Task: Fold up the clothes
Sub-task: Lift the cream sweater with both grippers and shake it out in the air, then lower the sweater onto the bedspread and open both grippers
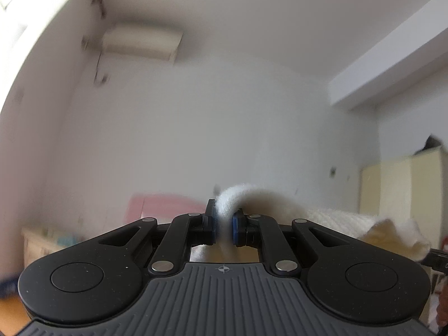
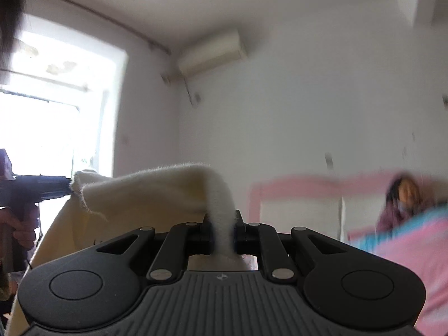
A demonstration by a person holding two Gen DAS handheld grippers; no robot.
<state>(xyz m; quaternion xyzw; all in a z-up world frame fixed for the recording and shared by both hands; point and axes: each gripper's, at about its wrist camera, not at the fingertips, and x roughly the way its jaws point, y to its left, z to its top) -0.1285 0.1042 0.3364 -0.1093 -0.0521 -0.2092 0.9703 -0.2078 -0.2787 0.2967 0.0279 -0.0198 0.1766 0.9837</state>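
A cream fuzzy garment (image 1: 350,222) is held up in the air between both grippers. My left gripper (image 1: 224,225) is shut on a white ribbed edge of it, which loops up over the jaws and trails off to the right. My right gripper (image 2: 224,232) is shut on another ribbed edge, and the cream garment (image 2: 145,193) stretches from there to the left. In the right wrist view the left gripper (image 2: 71,186) shows at the far left, pinching the garment's other corner, with the person's hand (image 2: 16,224) below it. The cloth below both grippers is hidden.
A white wall with an air conditioner (image 1: 142,42) faces both cameras. A pink headboard (image 2: 296,190) and a pink and blue quilt (image 2: 414,252) lie to the right, with a person (image 2: 403,198) in the bed. A cream wardrobe (image 1: 403,184) stands right; a bright window (image 2: 50,117) is left.
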